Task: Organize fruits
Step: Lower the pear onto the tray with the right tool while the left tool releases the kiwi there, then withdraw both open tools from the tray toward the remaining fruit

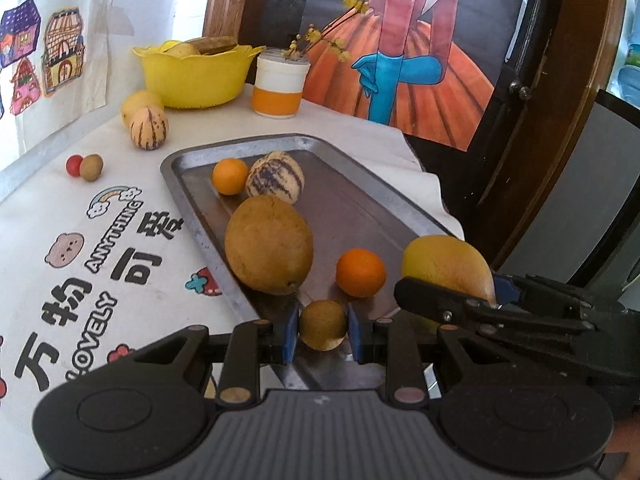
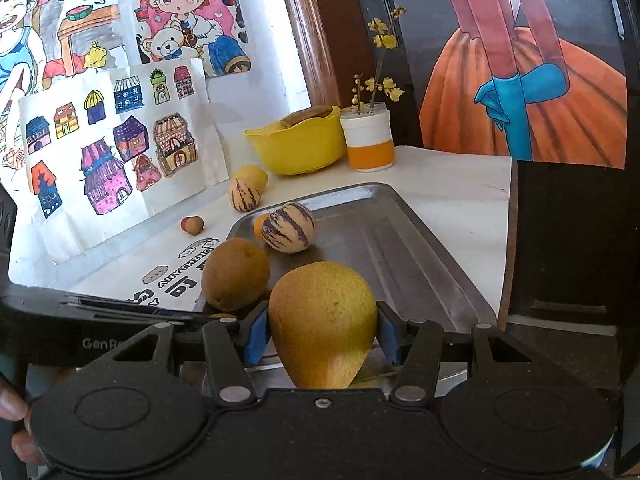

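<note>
Steel tray (image 1: 392, 216) carries four loose fruits: two oranges (image 1: 230, 176), one striped melon (image 1: 275, 177), one brown mango (image 1: 269, 244). Left gripper (image 1: 323, 326) clamps one small brown fruit (image 1: 323, 325) (round); right gripper (image 2: 322, 334) squeezes one yellow mango (image 2: 323, 320) over the tray's near end, narrow tip pointing toward the camera.

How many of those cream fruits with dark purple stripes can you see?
2. One striped fruit lies at the far end of the metal tray, beside a small orange. The other striped fruit sits on the table near the yellow bowl. The bowl's contents may hide more.
</note>
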The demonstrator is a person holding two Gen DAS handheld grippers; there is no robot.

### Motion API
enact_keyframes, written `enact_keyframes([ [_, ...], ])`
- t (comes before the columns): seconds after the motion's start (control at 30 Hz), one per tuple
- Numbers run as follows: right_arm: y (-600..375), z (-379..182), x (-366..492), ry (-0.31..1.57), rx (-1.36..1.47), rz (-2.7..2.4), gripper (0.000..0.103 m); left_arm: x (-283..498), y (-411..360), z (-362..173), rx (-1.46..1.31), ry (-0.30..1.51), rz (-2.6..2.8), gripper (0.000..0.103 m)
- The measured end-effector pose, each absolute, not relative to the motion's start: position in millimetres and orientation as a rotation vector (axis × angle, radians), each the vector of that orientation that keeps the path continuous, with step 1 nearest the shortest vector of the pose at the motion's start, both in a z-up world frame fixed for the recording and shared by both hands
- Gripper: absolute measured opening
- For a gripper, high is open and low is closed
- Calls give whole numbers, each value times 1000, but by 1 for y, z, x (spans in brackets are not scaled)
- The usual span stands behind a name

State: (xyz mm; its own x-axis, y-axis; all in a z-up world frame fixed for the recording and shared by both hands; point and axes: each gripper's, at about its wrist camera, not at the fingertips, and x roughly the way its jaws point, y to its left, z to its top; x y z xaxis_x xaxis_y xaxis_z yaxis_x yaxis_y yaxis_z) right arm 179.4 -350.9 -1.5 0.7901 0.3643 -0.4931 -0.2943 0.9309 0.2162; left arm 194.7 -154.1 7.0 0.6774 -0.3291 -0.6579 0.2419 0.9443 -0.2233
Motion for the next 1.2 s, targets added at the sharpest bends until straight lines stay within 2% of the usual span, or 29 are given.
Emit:
enact_keyframes([
  [0.43,-352,0,175,553,137,351,59,190,-152,6,-141,771,-340,29],
  [0.63,-352,9,161,531,144,337,69,180,-147,9,-171,763,-353,30],
  [0.73,-354,15,151,517,148,327,76,172,-143,13,-182,742,-367,42],
  [0.77,-354,17,149,512,149,323,78,169,-141,16,-184,735,-364,52],
  [0.83,-356,22,142,502,157,314,83,163,-137,18,-187,724,-350,65],
  [0.9,-357,27,135,489,166,307,89,157,-131,20,-200,715,-341,66],
  [0.97,-359,32,127,481,189,309,99,150,-122,22,-213,704,-326,71],
  [1.03,-359,35,120,481,206,320,101,143,-113,23,-216,687,-302,85],
  [1.2,-350,44,100,494,167,333,102,125,-91,27,-211,649,-251,97],
])
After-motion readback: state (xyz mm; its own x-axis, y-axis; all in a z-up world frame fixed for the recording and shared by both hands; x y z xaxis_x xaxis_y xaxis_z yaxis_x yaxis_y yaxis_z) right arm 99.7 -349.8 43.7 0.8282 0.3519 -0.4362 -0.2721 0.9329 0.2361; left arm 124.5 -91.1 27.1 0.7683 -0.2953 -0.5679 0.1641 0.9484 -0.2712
